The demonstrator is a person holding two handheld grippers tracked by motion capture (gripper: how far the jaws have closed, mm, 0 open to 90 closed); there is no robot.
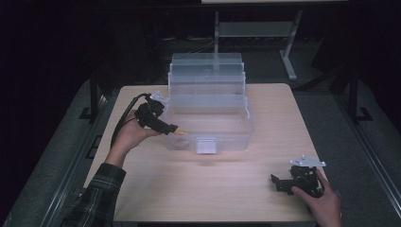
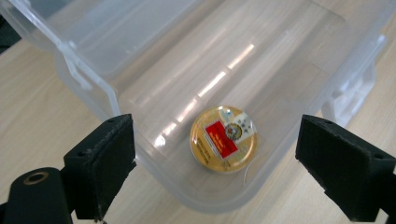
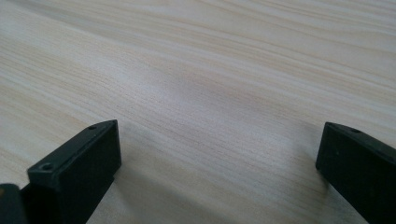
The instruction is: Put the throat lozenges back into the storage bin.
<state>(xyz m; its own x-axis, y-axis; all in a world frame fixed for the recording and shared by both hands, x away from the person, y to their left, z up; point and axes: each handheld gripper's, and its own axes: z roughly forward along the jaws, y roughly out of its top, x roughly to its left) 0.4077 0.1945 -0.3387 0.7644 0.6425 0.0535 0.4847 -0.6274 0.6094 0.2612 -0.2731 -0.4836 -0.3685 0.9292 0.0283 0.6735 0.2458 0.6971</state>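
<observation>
A clear plastic storage box (image 1: 208,101) with its lid up stands at the middle of the wooden table. Inside it, near the front left corner, lies a small round gold tin (image 2: 222,138) with a red label, seen as an orange spot (image 1: 181,133) in the high view. My left gripper (image 1: 170,126) hovers at the box's front left corner, and in the left gripper view this gripper (image 2: 219,172) is open above the tin with nothing between its jaws. My right gripper (image 1: 276,182) rests low at the table's front right, and the right gripper view shows it (image 3: 219,172) open over bare wood.
The box has a white latch (image 1: 206,145) on its front wall (image 2: 93,88). Bare wood (image 3: 210,70) lies between the box and the table's front edge. A metal stand (image 1: 288,52) rises on the dark floor behind the table.
</observation>
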